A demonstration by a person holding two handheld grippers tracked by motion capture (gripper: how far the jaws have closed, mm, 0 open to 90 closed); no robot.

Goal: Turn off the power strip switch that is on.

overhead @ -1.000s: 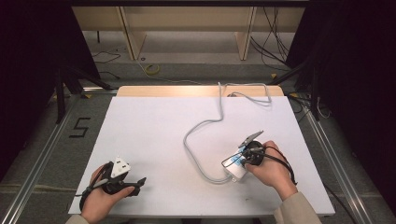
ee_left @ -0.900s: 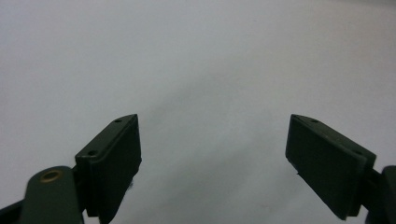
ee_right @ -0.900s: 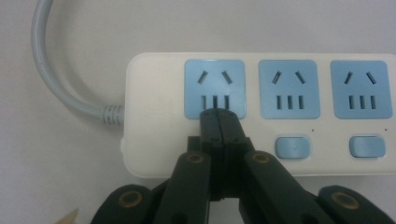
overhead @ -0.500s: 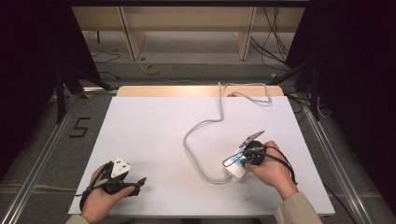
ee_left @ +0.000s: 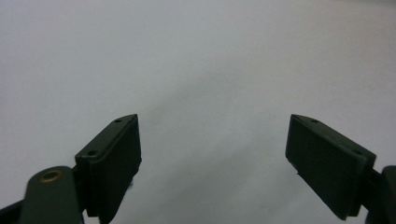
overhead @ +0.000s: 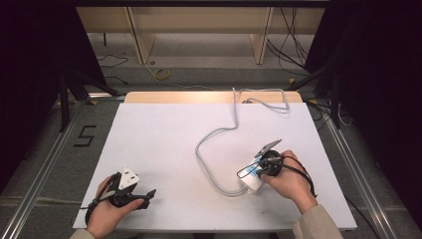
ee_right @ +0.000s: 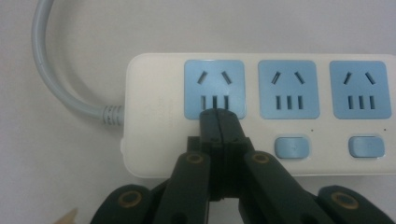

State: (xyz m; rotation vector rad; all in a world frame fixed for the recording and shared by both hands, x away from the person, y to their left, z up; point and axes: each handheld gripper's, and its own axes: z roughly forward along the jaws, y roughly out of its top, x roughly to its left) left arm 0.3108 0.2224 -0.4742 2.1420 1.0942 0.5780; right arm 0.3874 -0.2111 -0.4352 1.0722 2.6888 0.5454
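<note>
The right gripper [ee_right: 219, 114] has its jaws pressed together with nothing between them, their tips resting on the face of the power strip [ee_right: 261, 154], at the lower edge of the first blue socket [ee_right: 214, 89], the one nearest the cord end. In the high view the right gripper [overhead: 263, 167] and the strip [overhead: 251, 180] lie at the near right of the white table [overhead: 164, 144], under the person's right hand [overhead: 288, 179]. The strip's long axis runs slantwise, from its cord end toward the near left up under the hand toward the far right. In the right gripper view three blue sockets run in a row along it, with two blue switches [ee_right: 292, 147] below the second and third. The grey cord [overhead: 214, 139] leaves the strip's near-left end, loops left and back across the table, then runs over the far edge. At the near left corner, well apart from the strip, the left gripper [overhead: 144, 196] lies in the left hand [overhead: 107, 214], its jaws [ee_left: 215, 168] wide apart over bare table.
</note>
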